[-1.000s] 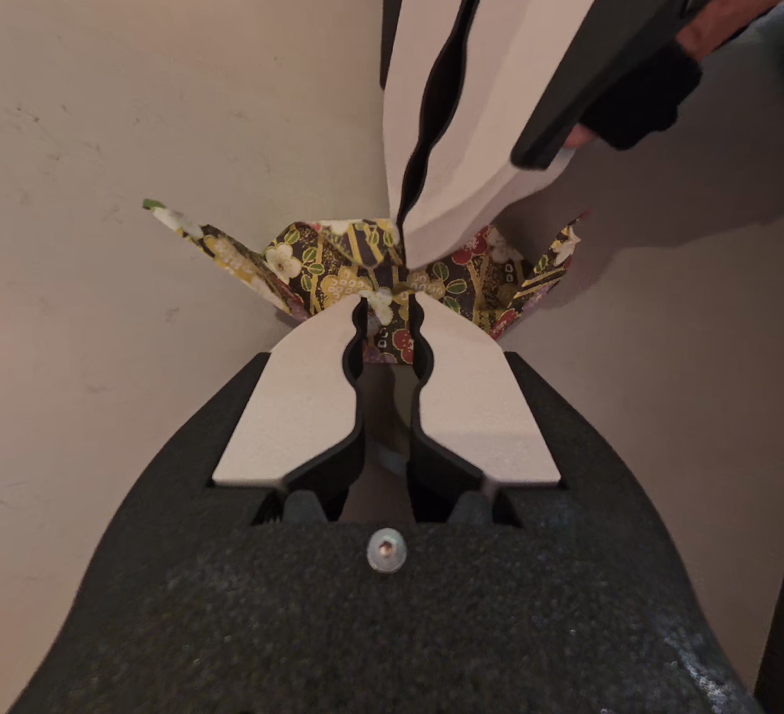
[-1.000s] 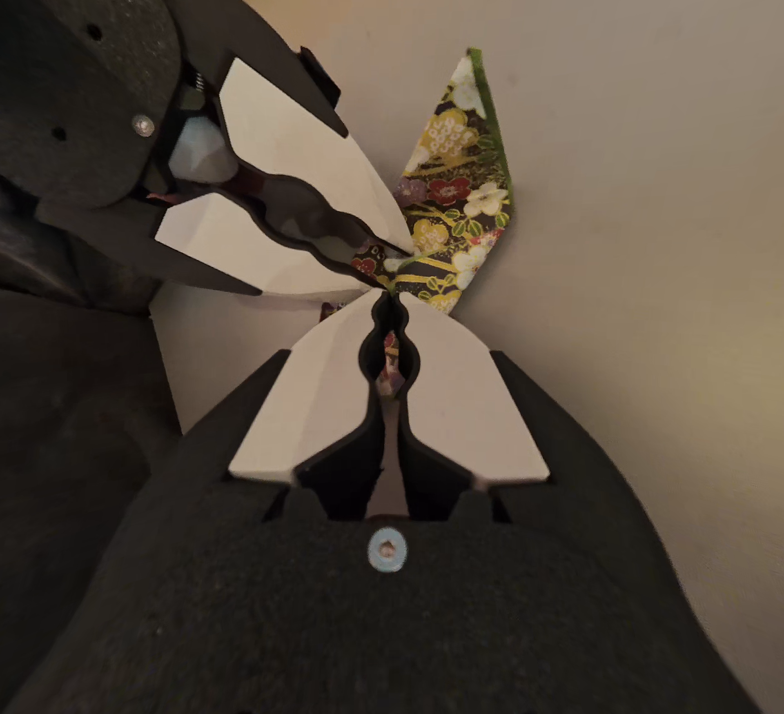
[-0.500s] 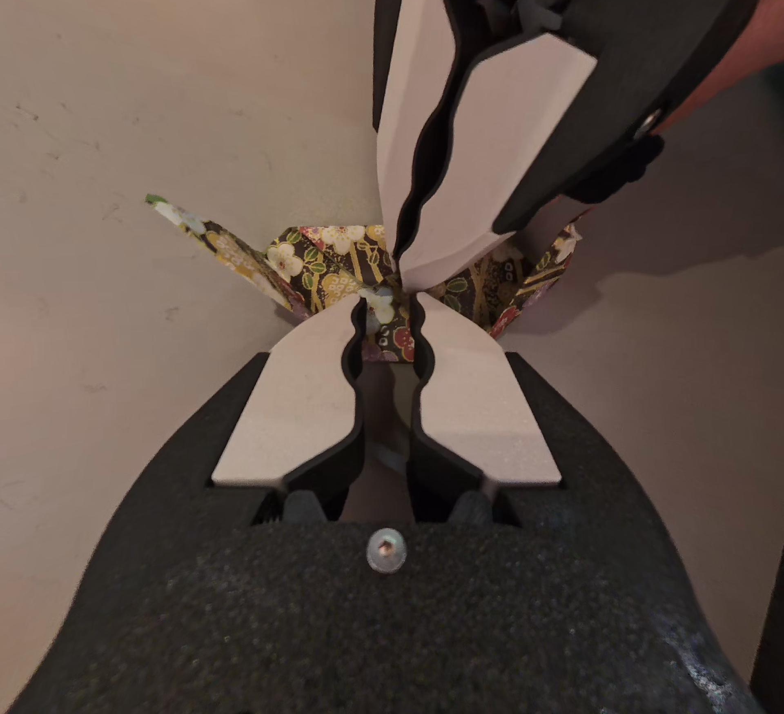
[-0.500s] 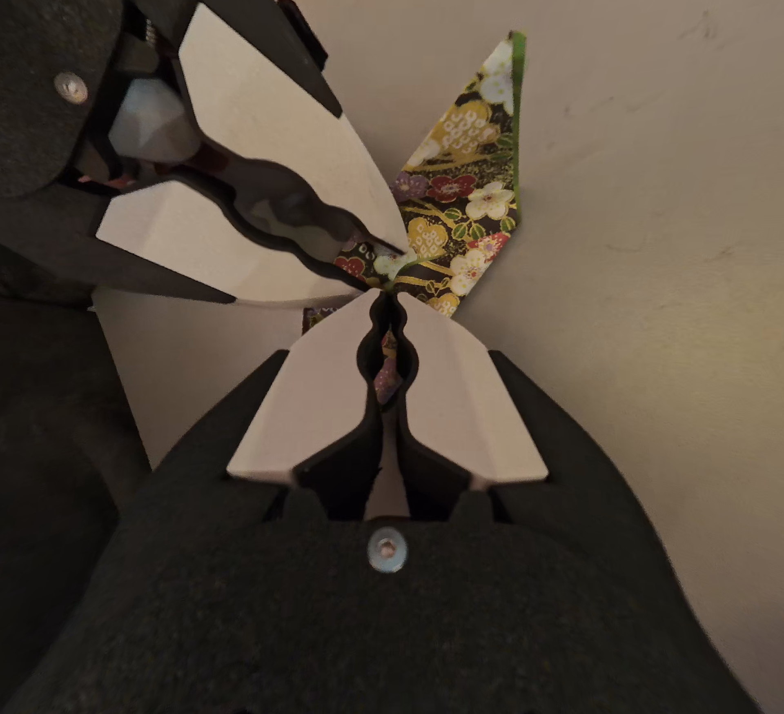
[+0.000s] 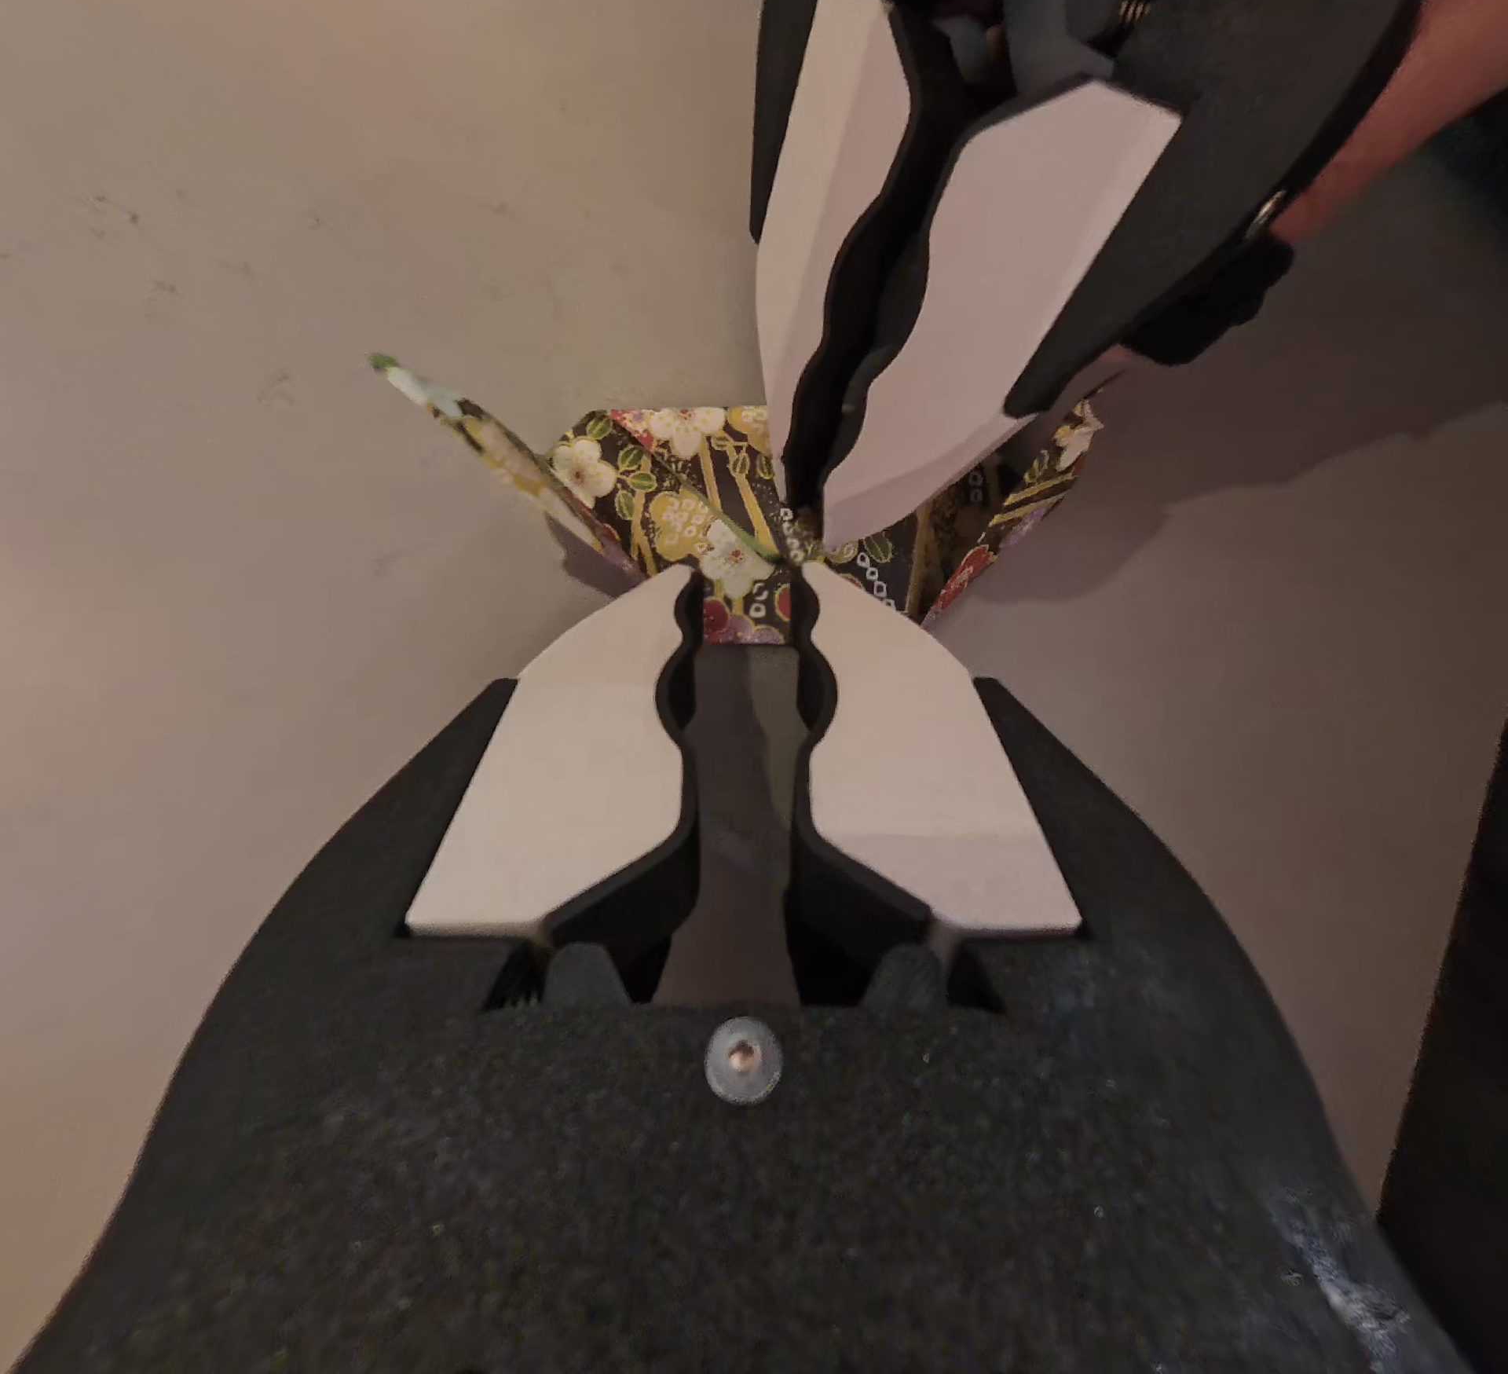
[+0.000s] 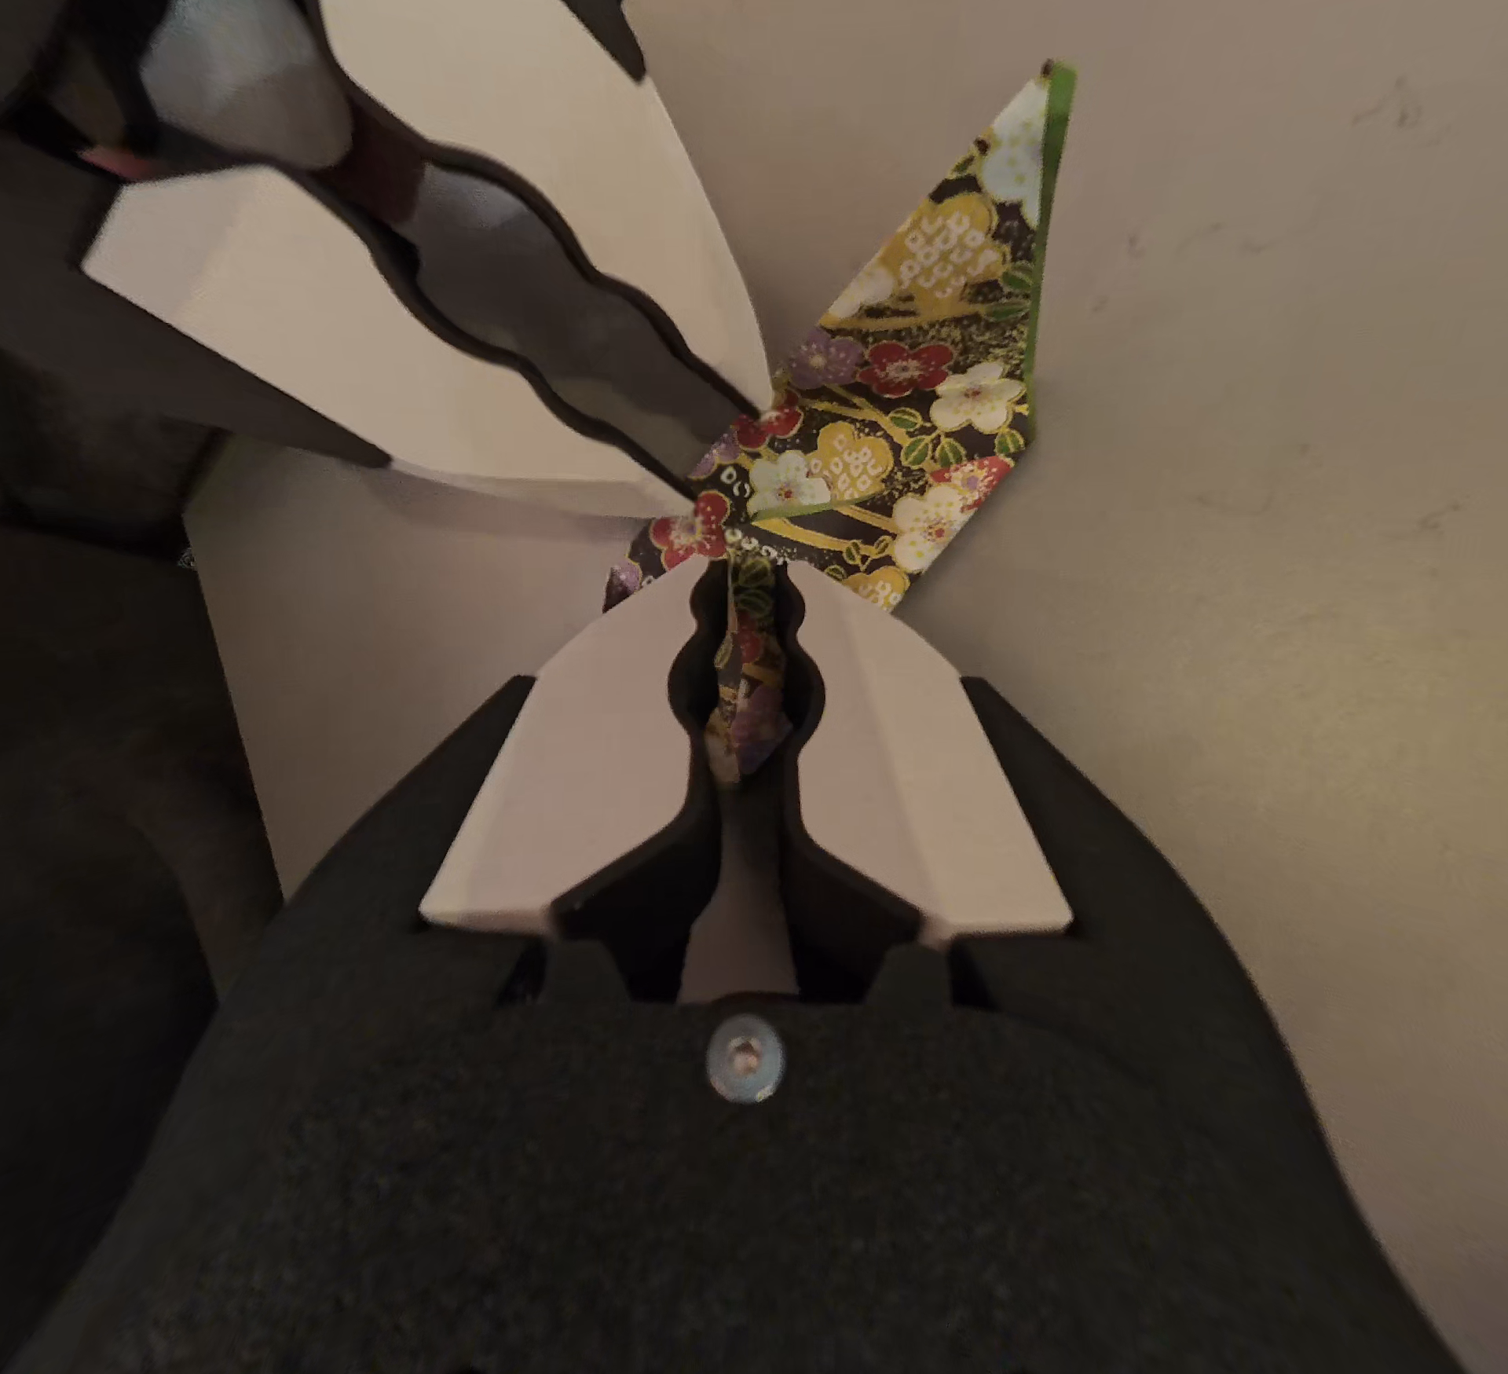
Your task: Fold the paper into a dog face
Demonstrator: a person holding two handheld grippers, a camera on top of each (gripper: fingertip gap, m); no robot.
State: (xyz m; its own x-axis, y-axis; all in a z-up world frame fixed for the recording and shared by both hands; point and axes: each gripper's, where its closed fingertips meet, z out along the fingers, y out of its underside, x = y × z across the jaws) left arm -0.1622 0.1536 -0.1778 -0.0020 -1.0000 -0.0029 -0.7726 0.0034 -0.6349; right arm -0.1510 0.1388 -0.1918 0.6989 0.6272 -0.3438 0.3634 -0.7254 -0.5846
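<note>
Paper [image 5: 677, 510] patterned with white, red and gold flowers on black sits on a pale beige table [image 5: 245, 192], partly folded, its flaps standing up off the surface rather than lying flat. One long pointed flap with a green edge rises to one side, and a shorter flap lifts on the other side, mostly hidden behind the far tool in the left wrist view.

From the left wrist view, the left gripper [image 5: 747, 584] comes in low, its white fingers [image 5: 587, 747] set narrowly apart with the lower middle edge of the paper between their tips. The tips look to be touching the sheet, but I cannot tell whether they truly pinch it or only bracket it. The right gripper [image 5: 804, 510] reaches down from above, its tips meeting at the centre of the fold, just beyond the left one's tips. A bit of the person's arm [image 5: 1403, 86] shows behind its black body.

From the right wrist view, the right gripper [image 6: 747, 572] is closed tight on a raised crease of the paper [image 6: 914, 388], and a folded strip of the sheet runs back down the gap between its fingers. The left gripper [image 6: 722, 449] enters from the upper left, its tips at the paper's edge right beside the right one's tips.
</note>
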